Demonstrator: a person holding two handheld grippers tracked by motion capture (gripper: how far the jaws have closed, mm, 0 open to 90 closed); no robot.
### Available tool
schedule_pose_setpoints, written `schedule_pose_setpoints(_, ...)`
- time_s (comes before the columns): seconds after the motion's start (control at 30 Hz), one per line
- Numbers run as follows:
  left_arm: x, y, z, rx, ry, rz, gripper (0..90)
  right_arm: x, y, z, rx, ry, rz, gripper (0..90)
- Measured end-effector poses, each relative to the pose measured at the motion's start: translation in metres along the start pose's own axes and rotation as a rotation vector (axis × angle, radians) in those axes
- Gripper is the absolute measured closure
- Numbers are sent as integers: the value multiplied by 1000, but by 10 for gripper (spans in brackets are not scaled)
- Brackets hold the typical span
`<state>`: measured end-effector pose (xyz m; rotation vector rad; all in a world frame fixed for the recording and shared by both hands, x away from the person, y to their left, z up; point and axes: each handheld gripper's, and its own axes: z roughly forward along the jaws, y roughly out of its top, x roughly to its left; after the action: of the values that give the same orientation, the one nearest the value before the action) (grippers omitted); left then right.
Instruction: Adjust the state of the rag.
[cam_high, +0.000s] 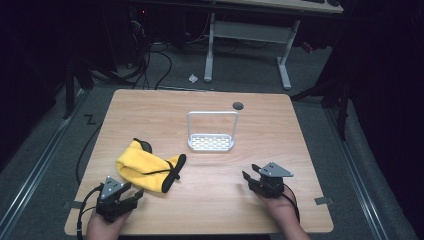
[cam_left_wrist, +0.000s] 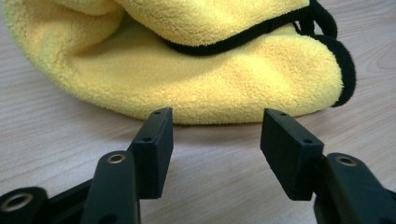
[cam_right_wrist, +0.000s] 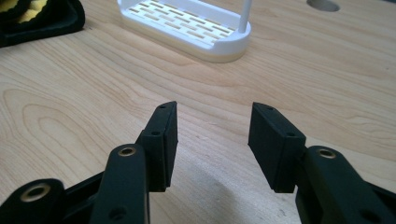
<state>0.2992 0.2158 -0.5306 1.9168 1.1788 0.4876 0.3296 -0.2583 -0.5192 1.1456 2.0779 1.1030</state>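
Both grippers gape; beyond, white rack (cam_high: 211, 143) holds nothing.

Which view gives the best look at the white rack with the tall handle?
The high view: the white rack shows whole there, slotted base and upright handle loop, standing mid-table beyond the yellow cloth. The right gripper view shows its base and one post up close, with the handle's top cut off.

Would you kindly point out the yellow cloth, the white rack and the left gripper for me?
yellow cloth (cam_high: 142, 167), high view, on its folded yellow middle.
white rack (cam_high: 211, 143), high view, on its slotted base.
left gripper (cam_left_wrist: 215, 133), left gripper view, midway between its open fingertips.
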Motion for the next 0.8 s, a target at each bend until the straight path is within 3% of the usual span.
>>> schedule_pose_setpoints(0.13, 0, -1, 0, -5, -15, -7, 449, -1, -4, 3, 41, 8, -6, 513)
schedule_pose_setpoints(0.33, 3, -3, -2, -2, -22, -7, 446, -3, 0, 2, 20, 1, -4, 493)
schedule_pose_setpoints(0.47, 3, -1, -5, -16, -26, -10, 416, -5, 0, 3, 50, 4, 30, 464)
schedule_pose_setpoints(0.63, 0, 6, -6, -35, -33, -11, 363, -8, 1, 0, 34, 7, 49, 476)
schedule_pose_setpoints(0.8, -5, 20, -6, -65, -65, -17, 342, -9, 0, -1, 31, -1, 72, 414)
